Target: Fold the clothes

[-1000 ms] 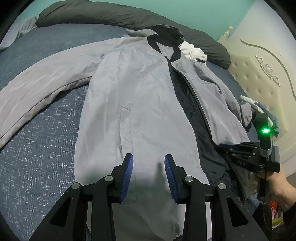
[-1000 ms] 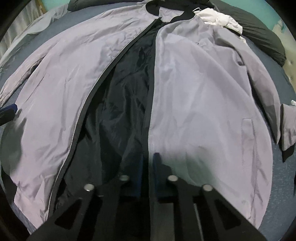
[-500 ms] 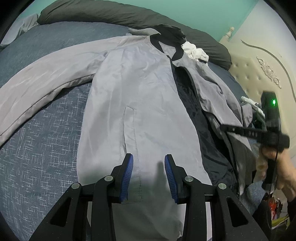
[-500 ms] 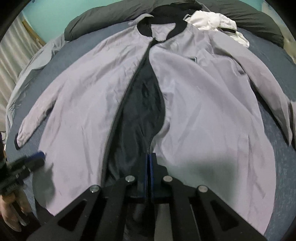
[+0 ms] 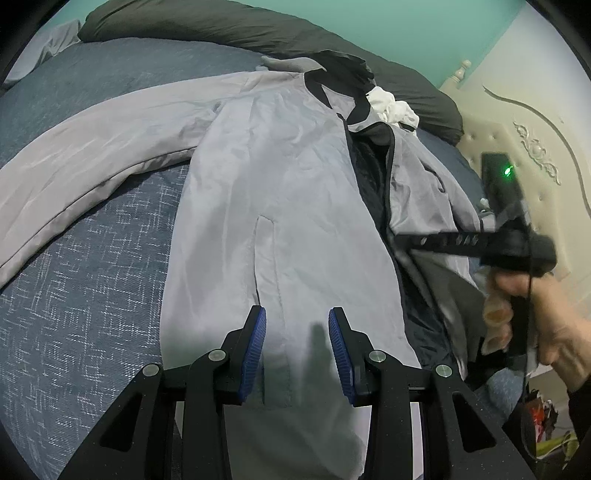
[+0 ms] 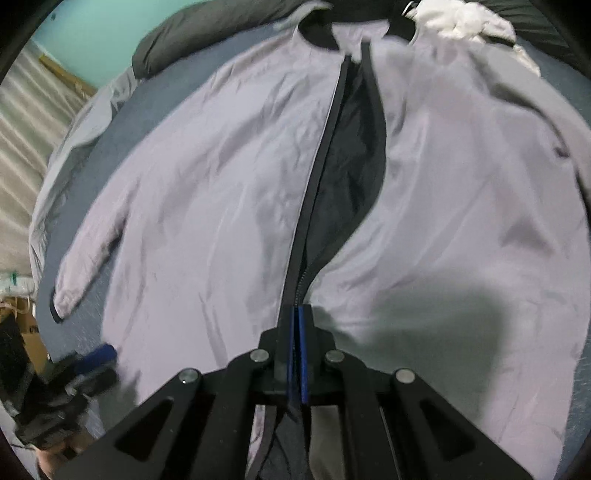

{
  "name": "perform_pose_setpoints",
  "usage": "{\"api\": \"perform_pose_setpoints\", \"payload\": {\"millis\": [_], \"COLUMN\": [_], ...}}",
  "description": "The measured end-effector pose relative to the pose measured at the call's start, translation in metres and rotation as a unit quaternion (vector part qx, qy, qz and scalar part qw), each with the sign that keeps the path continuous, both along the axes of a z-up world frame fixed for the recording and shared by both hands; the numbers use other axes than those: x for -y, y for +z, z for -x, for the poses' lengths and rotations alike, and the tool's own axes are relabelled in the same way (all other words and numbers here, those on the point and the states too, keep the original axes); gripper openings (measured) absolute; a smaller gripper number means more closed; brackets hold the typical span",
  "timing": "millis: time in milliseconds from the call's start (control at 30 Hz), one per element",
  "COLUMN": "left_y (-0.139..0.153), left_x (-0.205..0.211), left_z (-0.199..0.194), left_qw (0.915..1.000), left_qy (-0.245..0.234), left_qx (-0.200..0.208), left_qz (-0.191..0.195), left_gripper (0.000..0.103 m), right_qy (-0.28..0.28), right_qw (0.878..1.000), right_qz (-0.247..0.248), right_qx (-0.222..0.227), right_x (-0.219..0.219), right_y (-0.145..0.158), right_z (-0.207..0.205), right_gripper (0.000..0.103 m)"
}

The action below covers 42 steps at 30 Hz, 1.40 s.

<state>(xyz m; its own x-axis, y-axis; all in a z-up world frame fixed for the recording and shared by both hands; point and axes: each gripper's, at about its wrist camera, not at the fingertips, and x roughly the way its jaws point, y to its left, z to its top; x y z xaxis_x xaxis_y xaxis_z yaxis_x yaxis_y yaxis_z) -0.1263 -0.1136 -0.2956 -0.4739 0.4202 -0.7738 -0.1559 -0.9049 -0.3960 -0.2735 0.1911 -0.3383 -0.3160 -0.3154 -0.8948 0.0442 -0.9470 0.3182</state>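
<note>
A light grey jacket (image 5: 280, 192) with a black collar lies face up on the bed, its front unzipped and the dark lining showing. My left gripper (image 5: 297, 343) hovers open over the hem of the left front panel, blue pads apart and pressing on nothing. My right gripper (image 6: 297, 321) is shut on the zipper edge of the right front panel (image 6: 461, 192), holding it against the other front edge near the hem. In the left wrist view, a hand holds the right gripper (image 5: 402, 240) low at the right. One sleeve (image 6: 85, 254) lies stretched out to the left.
The blue patterned bedspread (image 5: 74, 277) lies under the jacket. A dark grey duvet (image 5: 221, 26) runs along the far side, with a crumpled white garment (image 5: 393, 109) by the collar. A cream headboard (image 5: 524, 147) stands at the right, a curtain (image 6: 22, 155) at the left.
My right gripper has drawn the right front panel's edge across toward the left panel, narrowing the strip of dark lining. The left gripper has stayed where it was, still open.
</note>
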Motion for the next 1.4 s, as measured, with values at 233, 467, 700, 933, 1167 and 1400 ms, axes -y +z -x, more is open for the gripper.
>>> {"api": "perform_pose_setpoints", "payload": {"millis": [233, 467, 700, 933, 1167, 1400], "left_y": [0.005, 0.016, 0.018, 0.004, -0.002, -0.006], "left_x": [-0.013, -0.051, -0.107, -0.156, -0.185, -0.196], "left_z": [-0.003, -0.013, -0.020, -0.020, -0.017, -0.015], "left_qw": [0.9998, 0.9983, 0.9949, 0.9903, 0.9886, 0.9885], "left_qy": [-0.020, -0.055, -0.096, -0.127, -0.134, -0.133], "left_qx": [-0.002, 0.003, 0.021, 0.057, 0.067, 0.068], "left_qz": [-0.002, -0.020, -0.022, -0.007, 0.015, 0.023], "left_gripper": [0.039, 0.040, 0.053, 0.053, 0.053, 0.053], "right_qy": [-0.016, -0.085, -0.173, -0.224, -0.237, -0.253], "right_qw": [0.999, 0.987, 0.974, 0.954, 0.945, 0.941], "right_qz": [0.011, 0.035, 0.043, 0.100, 0.122, 0.135], "right_qx": [-0.044, -0.131, -0.143, -0.171, -0.188, -0.182], "right_x": [-0.023, -0.096, -0.161, -0.197, -0.217, -0.231], "right_y": [0.033, 0.078, 0.063, 0.051, 0.043, 0.029], "right_z": [-0.032, -0.107, -0.168, -0.197, -0.211, -0.215], "right_gripper": [0.048, 0.055, 0.056, 0.057, 0.057, 0.057]}}
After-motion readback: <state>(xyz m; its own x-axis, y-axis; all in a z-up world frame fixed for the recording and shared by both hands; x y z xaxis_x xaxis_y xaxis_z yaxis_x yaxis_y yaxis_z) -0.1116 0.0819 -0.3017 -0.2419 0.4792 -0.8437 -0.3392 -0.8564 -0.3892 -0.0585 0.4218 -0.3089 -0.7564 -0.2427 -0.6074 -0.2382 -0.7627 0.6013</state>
